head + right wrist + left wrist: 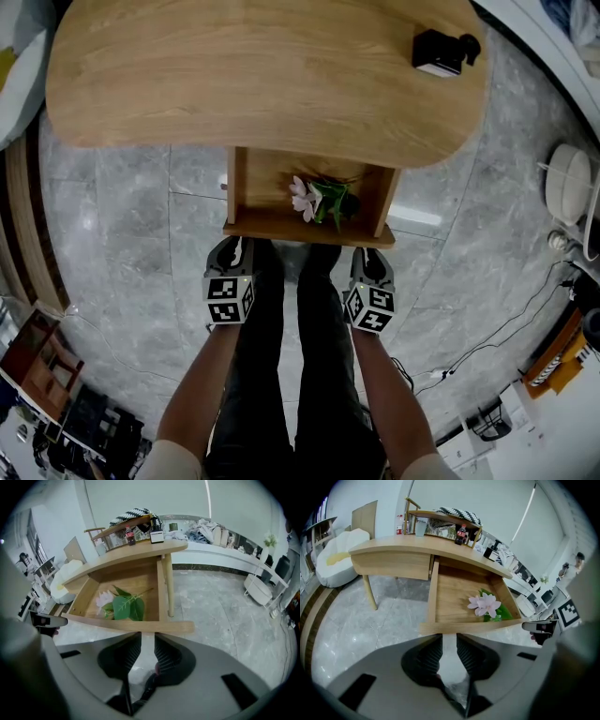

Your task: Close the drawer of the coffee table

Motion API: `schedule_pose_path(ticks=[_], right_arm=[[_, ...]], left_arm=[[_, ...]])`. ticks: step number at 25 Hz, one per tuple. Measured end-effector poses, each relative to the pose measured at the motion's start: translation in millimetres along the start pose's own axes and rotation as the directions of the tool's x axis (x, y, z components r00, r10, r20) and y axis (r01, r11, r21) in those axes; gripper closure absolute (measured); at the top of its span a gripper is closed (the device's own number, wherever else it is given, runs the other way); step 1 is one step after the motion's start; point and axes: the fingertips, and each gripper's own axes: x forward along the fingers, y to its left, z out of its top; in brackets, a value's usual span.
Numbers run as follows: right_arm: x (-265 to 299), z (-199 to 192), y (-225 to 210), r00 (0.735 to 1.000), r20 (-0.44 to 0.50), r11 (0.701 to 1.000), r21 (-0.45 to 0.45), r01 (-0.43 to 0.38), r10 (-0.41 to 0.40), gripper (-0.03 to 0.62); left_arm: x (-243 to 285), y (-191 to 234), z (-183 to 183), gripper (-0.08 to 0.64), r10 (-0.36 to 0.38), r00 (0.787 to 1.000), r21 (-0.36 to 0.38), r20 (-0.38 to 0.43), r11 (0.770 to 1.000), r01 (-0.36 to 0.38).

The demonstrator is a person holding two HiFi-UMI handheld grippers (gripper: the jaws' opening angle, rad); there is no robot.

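Grey marble floor all round, and on it the wooden table, its drawer pulled well out from under the top toward the person. Inside the drawer, right of middle, lies a pink flower with green leaves.

The left gripper sits at the left end of the drawer's front panel, jaws a narrow gap apart with nothing between them. The right gripper is at the panel's right end, also slightly parted and empty. Whether either tip touches the panel, I can't tell.

From above: a black object on the top beyond the drawer's right corner, and cables well right of the drawer. The left gripper view adds a dark bottle beyond the drawer and a white beanbag far to its left.
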Motion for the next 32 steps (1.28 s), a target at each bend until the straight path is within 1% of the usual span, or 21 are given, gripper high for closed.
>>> schedule_pose_path(ticks=[3, 7, 10, 13, 18, 22, 26, 29, 32], right_arm=[[-5.4, 9.0, 1.2, 1.0, 0.026, 1.0, -0.01, 0.006, -0.006, 0.489], [-12.7, 15.5, 6.2, 0.999, 0.043, 0.999, -0.049, -0.009, 0.011, 0.489], [-17.9, 20.2, 7.5, 0.998, 0.054, 0.998, -0.057, -0.01, 0.014, 0.489], [-13.1, 37.3, 3.6, 0.997, 0.073, 0.998, -0.064, -0.005, 0.009, 0.489], [-9.4, 57.9, 3.3, 0.995, 0.092, 0.994, -0.104, -0.015, 0.025, 0.486], [-5.1, 72.8, 1.7, 0.994, 0.109, 0.994, -0.105, -0.016, 0.027, 0.485], [0.8, 84.3, 3.6, 0.991, 0.132, 0.993, -0.115, -0.011, 0.026, 0.486], [5.8, 94.0, 5.9, 0.988, 0.149, 0.99, -0.142, -0.011, 0.032, 0.485], [12.4, 103.3, 5.9, 0.985, 0.166, 0.984, -0.178, -0.007, 0.037, 0.482]], left_arm=[[-6.4, -2.1, 6.5, 0.456, 0.0, 1.0, 0.003, 0.02, 1.0, 0.0], [-13.2, -0.8, 17.5, 0.456, 0.019, 0.999, -0.009, 0.049, 1.0, -0.018], [-18.0, -1.7, 22.9, 0.456, 0.023, 0.998, -0.004, 0.058, 1.0, -0.023], [-12.7, -4.0, 37.7, 0.456, 0.023, 0.997, 0.009, 0.074, 1.0, -0.024], [-8.8, -4.8, 58.7, 0.456, 0.035, 0.993, 0.008, 0.11, 0.999, -0.036], [-2.8, -5.4, 73.2, 0.456, 0.036, 0.992, 0.007, 0.124, 0.999, -0.037], [3.5, -1.4, 86.8, 0.456, 0.024, 0.99, 0.031, 0.141, 0.999, -0.029], [8.1, 2.0, 98.6, 0.456, 0.026, 0.987, 0.048, 0.159, 0.998, -0.034], [14.3, 3.7, 110.2, 0.456, 0.032, 0.982, 0.089, 0.186, 0.995, -0.049]])
